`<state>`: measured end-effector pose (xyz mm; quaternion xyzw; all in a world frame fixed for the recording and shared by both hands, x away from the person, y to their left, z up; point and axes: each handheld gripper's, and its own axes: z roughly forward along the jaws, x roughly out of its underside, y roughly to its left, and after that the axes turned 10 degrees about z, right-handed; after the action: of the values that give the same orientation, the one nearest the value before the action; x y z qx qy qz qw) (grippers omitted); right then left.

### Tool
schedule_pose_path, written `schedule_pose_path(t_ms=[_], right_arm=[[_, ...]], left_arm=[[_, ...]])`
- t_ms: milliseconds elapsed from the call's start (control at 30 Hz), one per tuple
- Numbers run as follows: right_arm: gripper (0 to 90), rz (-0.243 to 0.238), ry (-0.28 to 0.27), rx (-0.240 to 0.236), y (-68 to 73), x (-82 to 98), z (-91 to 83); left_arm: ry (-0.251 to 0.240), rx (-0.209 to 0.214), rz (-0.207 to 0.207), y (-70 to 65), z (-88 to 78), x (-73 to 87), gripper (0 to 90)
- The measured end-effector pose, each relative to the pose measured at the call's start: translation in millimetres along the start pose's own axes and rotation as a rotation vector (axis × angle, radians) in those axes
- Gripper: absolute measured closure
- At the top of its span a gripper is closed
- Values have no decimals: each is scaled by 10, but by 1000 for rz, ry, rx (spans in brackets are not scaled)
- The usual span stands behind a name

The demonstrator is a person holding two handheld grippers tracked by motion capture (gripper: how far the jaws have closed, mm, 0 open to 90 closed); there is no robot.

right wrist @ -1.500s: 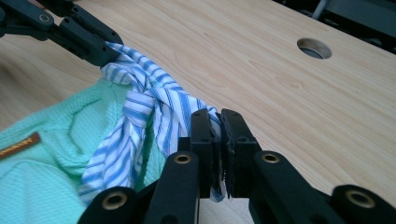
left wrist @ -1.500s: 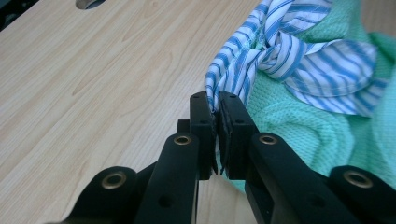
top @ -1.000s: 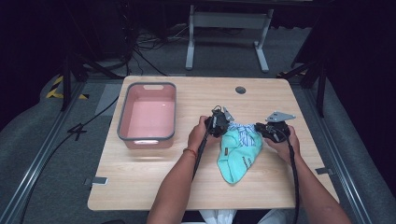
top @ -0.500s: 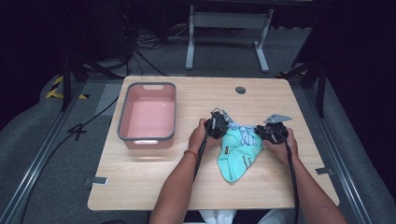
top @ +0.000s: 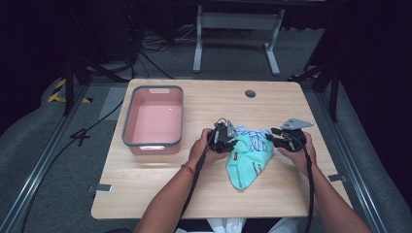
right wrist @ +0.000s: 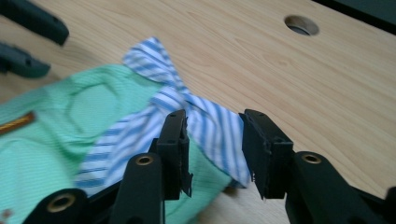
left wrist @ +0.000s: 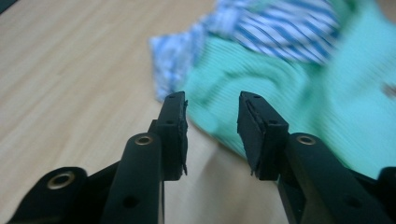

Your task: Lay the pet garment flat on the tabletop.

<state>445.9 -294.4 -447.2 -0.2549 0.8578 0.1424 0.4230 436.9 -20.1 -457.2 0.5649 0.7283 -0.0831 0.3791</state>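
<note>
Both grippers, left [top: 232,141] and right [top: 270,140], just opening, released: garment [top: 247,158] lies folded on table [top: 160,184], nothing between jaws.

Lab or recording studio: lone wooden table [top: 160,194] with cable hole [top: 250,93] on grey carpet [top: 39,160], black curtains around, loose cables [top: 145,46], hazard tape [top: 60,90], metal stand [top: 238,22] behind

You get an evenly lit table [top: 272,104] amid a dark room; glare glints inside the pink tub [top: 154,119], and the left gripper view's cloth [left wrist: 289,84] smears with blur
</note>
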Motion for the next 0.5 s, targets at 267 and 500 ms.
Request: schedule_pose_path(t_ms=[267,500], right_arm=[[579,-92,41,-119,438,0,-127],[566,-147,96,-199,817,85,50]], left_arm=[[35,120,106,-322,-148,102,784],[47,172,117,-470,-193,154,802]])
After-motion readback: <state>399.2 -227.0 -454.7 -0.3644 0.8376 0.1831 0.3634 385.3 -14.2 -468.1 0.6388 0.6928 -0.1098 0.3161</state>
